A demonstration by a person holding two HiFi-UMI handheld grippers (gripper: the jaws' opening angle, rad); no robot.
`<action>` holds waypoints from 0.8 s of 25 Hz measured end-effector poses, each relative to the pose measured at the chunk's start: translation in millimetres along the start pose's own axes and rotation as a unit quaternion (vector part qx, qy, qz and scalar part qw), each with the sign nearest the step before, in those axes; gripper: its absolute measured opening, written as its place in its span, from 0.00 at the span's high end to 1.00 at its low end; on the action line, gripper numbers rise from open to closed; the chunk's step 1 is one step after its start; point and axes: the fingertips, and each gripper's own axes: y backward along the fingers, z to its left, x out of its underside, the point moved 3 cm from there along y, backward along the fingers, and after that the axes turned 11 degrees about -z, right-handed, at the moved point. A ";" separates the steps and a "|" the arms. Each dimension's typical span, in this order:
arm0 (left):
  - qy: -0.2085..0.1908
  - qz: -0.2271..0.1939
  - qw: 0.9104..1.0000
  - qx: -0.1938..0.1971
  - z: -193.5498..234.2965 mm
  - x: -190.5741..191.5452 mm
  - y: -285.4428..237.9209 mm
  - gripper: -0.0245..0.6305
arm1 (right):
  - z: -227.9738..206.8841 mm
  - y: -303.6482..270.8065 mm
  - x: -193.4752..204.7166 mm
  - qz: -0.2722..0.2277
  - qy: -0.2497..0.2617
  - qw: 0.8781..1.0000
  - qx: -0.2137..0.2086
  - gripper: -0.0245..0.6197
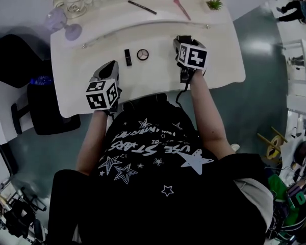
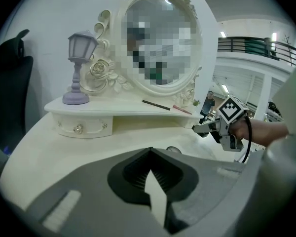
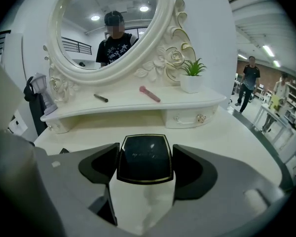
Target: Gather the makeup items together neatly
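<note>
My right gripper [image 3: 145, 169] is shut on a black square compact [image 3: 145, 157] with a gold edge, low over the white vanity table [image 1: 158, 80]. In the head view this gripper [image 1: 184, 39] is right of centre. A round compact [image 1: 143, 54] and a black lipstick [image 1: 128, 56] lie side by side on the tabletop to its left. On the raised shelf lie a dark pencil [image 1: 142, 7] and a pink brush [image 1: 182, 8]. My left gripper [image 1: 111, 65] hovers near the front edge, shut and empty, with its tips [image 2: 150, 150] meeting.
An oval mirror [image 3: 111, 23] stands at the back of the shelf [image 3: 138, 105]. A lilac lamp [image 1: 66, 24] sits at the shelf's left end and a small potted plant [image 1: 214, 4] at its right. A black chair [image 1: 46, 103] stands left of the table. People walk at the far right [image 3: 249, 80].
</note>
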 end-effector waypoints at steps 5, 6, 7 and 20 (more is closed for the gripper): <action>0.001 0.001 1.000 0.006 12.9 0.4 9.2 0.96 | 25.5 3.9 7.9 0.004 -0.002 1.000 -0.003 0.40; 0.001 0.001 1.000 0.007 15.3 0.3 11.0 0.96 | 30.0 4.8 9.6 0.005 -0.002 1.000 -0.003 0.40; 0.000 0.001 1.000 0.008 17.7 0.3 12.5 0.96 | 34.1 5.5 11.3 0.006 -0.002 1.000 -0.003 0.40; 0.000 0.016 1.000 0.023 45.5 9.6 30.1 0.96 | 81.2 2.5 43.1 0.032 0.001 0.999 0.005 0.40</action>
